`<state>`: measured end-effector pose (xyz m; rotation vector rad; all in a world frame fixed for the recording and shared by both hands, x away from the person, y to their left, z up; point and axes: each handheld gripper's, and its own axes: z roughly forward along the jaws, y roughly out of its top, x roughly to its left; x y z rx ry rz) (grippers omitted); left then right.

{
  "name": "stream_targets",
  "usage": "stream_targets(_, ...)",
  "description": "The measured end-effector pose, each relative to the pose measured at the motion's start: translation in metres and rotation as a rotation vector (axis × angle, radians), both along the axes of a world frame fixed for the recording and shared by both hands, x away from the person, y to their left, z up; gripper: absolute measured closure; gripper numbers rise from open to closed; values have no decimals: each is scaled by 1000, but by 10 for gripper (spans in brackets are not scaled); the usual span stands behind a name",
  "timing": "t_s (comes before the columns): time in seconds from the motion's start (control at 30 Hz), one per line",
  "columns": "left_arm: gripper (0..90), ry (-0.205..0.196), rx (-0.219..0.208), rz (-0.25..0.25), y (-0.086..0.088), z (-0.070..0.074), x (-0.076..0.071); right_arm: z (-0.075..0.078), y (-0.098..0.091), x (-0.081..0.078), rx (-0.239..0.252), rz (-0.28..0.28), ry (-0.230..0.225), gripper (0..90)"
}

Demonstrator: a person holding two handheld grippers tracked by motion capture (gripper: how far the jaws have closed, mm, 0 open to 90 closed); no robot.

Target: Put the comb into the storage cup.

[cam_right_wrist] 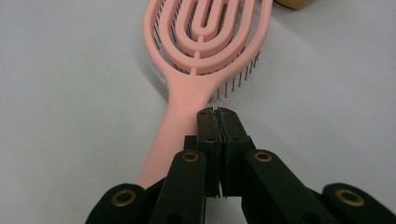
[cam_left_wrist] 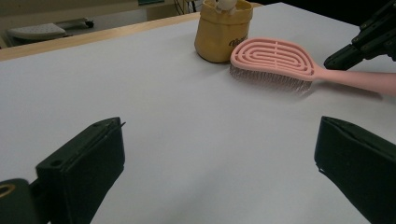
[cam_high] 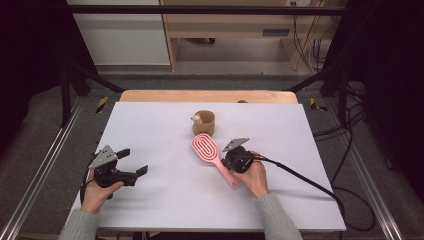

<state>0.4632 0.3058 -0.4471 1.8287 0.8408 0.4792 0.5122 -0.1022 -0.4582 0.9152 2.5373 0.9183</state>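
Observation:
A pink hairbrush [cam_high: 205, 146] lies bristles-down near the middle of the white table [cam_high: 165, 195], its handle pointing toward the person's right hand. My right gripper [cam_high: 226, 161] rests over that handle; in the right gripper view its jaws [cam_right_wrist: 217, 112] are pressed together with nothing between them, and the hairbrush [cam_right_wrist: 205, 32] handle passes just beneath and to their left. My left gripper [cam_high: 133, 161] is at the table's left, open, with bare table between its jaws [cam_left_wrist: 219, 123]. It faces the hairbrush [cam_left_wrist: 275, 57].
A small tan cup [cam_high: 204, 122] holding a little pale figure [cam_high: 197, 118] stands just behind the brush head, nearly touching it; the cup [cam_left_wrist: 222, 30] also appears in the left gripper view. A cable [cam_high: 305, 180] trails right from the right gripper. A wooden strip [cam_high: 207, 96] edges the table's far side.

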Motion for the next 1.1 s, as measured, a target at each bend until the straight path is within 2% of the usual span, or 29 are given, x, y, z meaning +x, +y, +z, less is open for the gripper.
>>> stream_targets(0.2,16,-1,-1,0,0,0,0,4,-3,0,9,-20,-19,859)
stream_targets(0.37,17,-1,0,-2,0,0,0,14,-11,-1,64,-40,-46,783)
stream_targets(0.47,17,-1,0,-2,-1,0,0,20,-17,-3,103,-49,-56,716)
stream_targets(0.53,17,-2,-1,-3,0,0,0,23,-19,-3,127,-50,-55,633)
stream_targets(0.7,17,-2,0,-3,-1,0,0,29,-21,-6,182,-35,-90,465)
stream_targets(0.73,17,-2,0,-3,-1,0,0,29,-21,-6,182,-35,-90,465)
stream_targets(0.77,17,-3,0,-3,-1,0,0,32,-22,-6,200,-30,-72,451)
stream_targets(0.8,16,-3,0,-3,-1,0,0,33,-23,-5,208,-31,-43,365)
stream_targets(0.87,17,-3,0,-3,-1,0,0,34,-24,-3,222,-31,-4,319)
stream_targets(1.07,17,-3,-1,-1,0,0,0,36,-25,-1,227,-55,22,132)
stream_targets(1.1,17,-3,-1,-1,0,0,0,36,-26,0,226,-44,24,113)
